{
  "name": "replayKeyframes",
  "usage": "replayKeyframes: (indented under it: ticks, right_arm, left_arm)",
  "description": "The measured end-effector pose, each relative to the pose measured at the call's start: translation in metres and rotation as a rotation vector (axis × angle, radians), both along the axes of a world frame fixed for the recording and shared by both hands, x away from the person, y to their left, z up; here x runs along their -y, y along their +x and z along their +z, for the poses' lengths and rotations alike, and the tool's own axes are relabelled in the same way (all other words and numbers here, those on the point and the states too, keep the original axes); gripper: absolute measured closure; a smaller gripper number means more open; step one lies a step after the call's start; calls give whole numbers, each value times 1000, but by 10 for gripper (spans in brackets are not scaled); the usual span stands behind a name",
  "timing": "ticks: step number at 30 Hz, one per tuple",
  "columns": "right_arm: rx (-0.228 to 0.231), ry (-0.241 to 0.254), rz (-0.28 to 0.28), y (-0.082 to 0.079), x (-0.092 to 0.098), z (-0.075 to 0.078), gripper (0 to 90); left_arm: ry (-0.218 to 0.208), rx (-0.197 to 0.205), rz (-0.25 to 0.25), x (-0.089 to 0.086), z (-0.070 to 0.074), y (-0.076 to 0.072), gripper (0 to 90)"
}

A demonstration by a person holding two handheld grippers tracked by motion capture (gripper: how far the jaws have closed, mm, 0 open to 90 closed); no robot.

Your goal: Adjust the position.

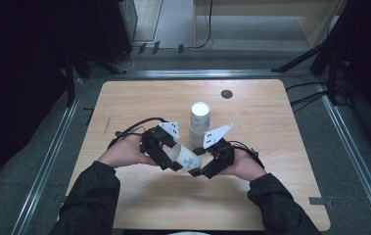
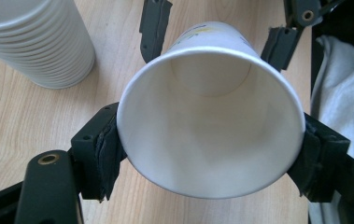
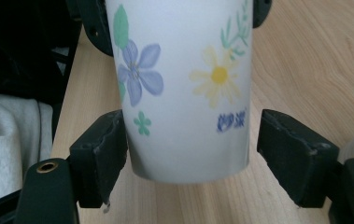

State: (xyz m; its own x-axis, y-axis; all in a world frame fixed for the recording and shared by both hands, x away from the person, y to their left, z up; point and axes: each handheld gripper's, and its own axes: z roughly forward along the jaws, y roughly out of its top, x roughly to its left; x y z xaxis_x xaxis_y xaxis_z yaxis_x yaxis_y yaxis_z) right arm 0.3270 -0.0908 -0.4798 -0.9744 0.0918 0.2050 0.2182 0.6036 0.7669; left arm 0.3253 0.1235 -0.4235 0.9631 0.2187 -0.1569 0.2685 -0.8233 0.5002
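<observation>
1. Cup (image 1: 185,157) with painted flowers lies on its side just above the table (image 1: 271,122), held between the two grippers near the person's edge.
2. Left gripper (image 2: 210,140) is shut on the cup's wide rim, one pad on each side, so the open mouth faces its camera.
3. Right gripper (image 3: 188,154) is around the cup's bottom end. Its left pad touches the cup, but there is a gap at the other pad, so it is partly open and not squeezing.
4. It looks like one hand is passing the cup to the other, or pulling it free.
5. Stack (image 1: 200,122) of white cups stands just behind the grippers, close enough to bump.
6. Small dark disc (image 1: 226,94) sits farther back, out of the way.
</observation>
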Motion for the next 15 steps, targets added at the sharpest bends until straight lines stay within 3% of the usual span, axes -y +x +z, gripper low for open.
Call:
replayKeyframes:
  ticks: [12, 15]
  right_arm:
    - [13, -10, 34, -4, -10, -3, 326]
    - [15, -12, 35, -4, -10, -3, 329]
  left_arm:
    - [23, -13, -18, 6, -6, -1, 228]
    - [11, -7, -17, 5, -7, -1, 218]
